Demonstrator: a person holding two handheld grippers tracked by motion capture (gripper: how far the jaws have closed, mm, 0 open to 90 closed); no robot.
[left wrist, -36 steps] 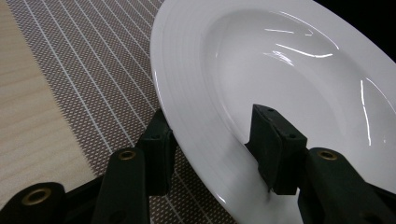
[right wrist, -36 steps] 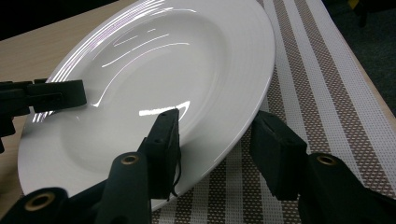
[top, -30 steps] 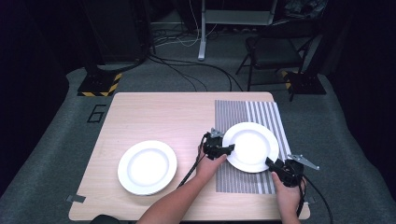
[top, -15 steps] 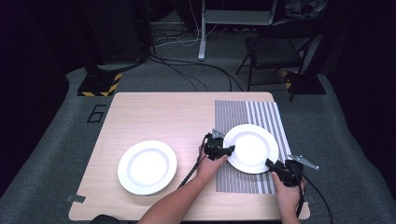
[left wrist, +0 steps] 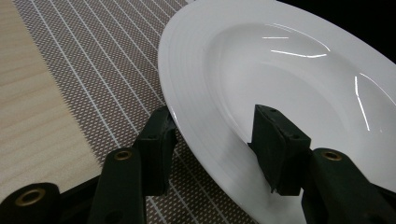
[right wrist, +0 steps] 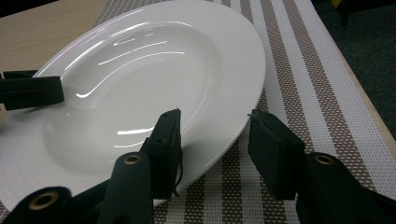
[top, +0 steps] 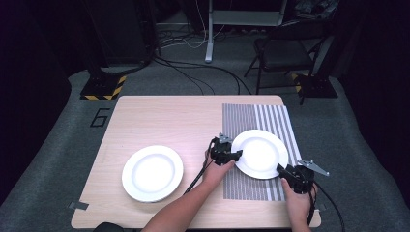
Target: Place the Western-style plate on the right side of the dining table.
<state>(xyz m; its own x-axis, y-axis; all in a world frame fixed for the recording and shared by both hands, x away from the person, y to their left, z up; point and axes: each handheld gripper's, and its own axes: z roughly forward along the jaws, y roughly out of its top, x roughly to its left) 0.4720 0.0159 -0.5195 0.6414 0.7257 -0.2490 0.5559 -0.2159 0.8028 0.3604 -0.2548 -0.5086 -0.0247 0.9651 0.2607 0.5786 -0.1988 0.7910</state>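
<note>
2 white plates on 1 wooden table [top: 159, 116]. The plate on the striped mat [top: 259, 153] lies right of centre in the high view, on a brown-and-white striped placemat [top: 270, 118]; a second white plate [top: 152, 173] lies on bare wood at lower left, well apart.

The left gripper [top: 233, 157] sits at the mat plate's left rim; in the left gripper view its jaws straddle the rim [left wrist: 201, 116], 1 above the plate, 1 beneath, parted and not pressing.

The right gripper [top: 282, 170] sits at the plate's lower right rim; in the right gripper view its jaws likewise bracket the rim [right wrist: 238, 116], loose, with a gap at the outer pad.
</note>
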